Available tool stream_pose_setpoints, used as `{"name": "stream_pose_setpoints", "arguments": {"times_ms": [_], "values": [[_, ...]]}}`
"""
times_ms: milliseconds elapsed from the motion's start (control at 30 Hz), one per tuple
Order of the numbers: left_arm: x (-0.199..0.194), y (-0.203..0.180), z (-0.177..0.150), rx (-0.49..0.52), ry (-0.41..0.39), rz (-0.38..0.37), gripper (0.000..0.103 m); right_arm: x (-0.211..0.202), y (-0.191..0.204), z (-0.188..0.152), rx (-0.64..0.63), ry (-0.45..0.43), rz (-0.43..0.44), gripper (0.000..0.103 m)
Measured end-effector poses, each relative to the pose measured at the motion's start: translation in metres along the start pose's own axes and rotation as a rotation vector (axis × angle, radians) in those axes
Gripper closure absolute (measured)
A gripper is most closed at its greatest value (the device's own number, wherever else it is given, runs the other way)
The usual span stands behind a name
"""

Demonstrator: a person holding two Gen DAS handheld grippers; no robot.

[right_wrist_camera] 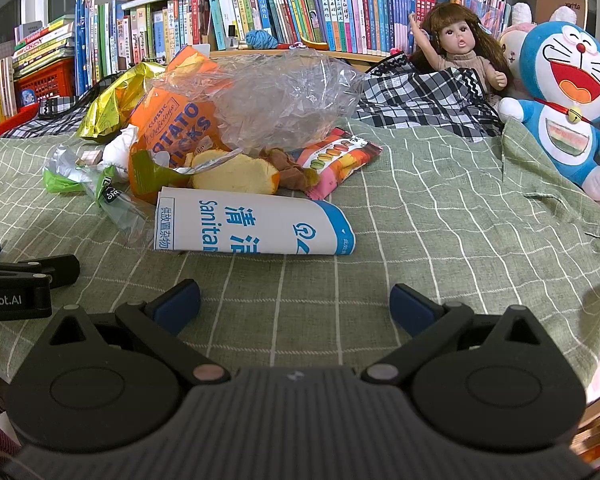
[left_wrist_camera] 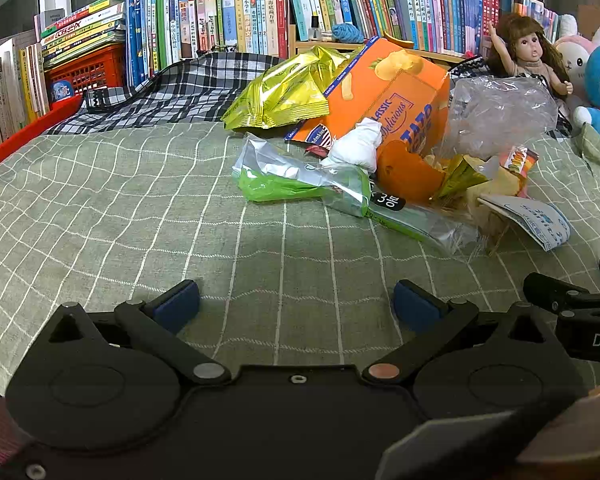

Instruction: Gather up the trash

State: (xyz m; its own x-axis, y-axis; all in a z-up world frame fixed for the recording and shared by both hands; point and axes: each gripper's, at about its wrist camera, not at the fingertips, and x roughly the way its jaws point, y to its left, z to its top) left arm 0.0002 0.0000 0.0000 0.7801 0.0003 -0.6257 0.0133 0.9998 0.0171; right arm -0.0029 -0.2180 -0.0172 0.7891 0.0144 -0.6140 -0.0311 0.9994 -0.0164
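Nearest the lenses, the left claw (left_wrist_camera: 296, 300) and the right claw (right_wrist_camera: 296, 300) are held low over the green checked bedspread (right_wrist_camera: 440, 216), each spread wide with nothing between its blue pads. The trash is heaped just ahead, between the claws and a wall of books (left_wrist_camera: 228, 20).

From largest to smallest, the heap is made up of a crumpled clear plastic bag (right_wrist_camera: 284, 96), an orange potato-stick box (left_wrist_camera: 384, 96), a white paper sanitary bag (right_wrist_camera: 252, 228) lying flat at the front, a yellow foil bag (left_wrist_camera: 284, 92), a green-and-silver wrapper (left_wrist_camera: 296, 176), a pink macaron wrapper (right_wrist_camera: 340, 156), a piece of bread (right_wrist_camera: 236, 174) and a white tissue wad (left_wrist_camera: 360, 144).

No bin is seen. The sanitary bag is judged the likely container; whether it is open cannot be told, and nothing is seen inside it or the clear bag.

Thin film could slip from the pads, the bedspread could be pinched along with a flat wrapper, and the bread could crumble if squeezed.
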Motion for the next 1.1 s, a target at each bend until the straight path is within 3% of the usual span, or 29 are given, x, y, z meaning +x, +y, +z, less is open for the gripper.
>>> {"name": "stream_pose_setpoints", "arguments": {"times_ms": [1100], "values": [[0.0023, 0.0029, 0.0032, -0.012, 0.009, 0.008, 0.000, -0.0017, -0.0020, -0.0019, -0.004, -0.016, 0.014, 0.000]]}}
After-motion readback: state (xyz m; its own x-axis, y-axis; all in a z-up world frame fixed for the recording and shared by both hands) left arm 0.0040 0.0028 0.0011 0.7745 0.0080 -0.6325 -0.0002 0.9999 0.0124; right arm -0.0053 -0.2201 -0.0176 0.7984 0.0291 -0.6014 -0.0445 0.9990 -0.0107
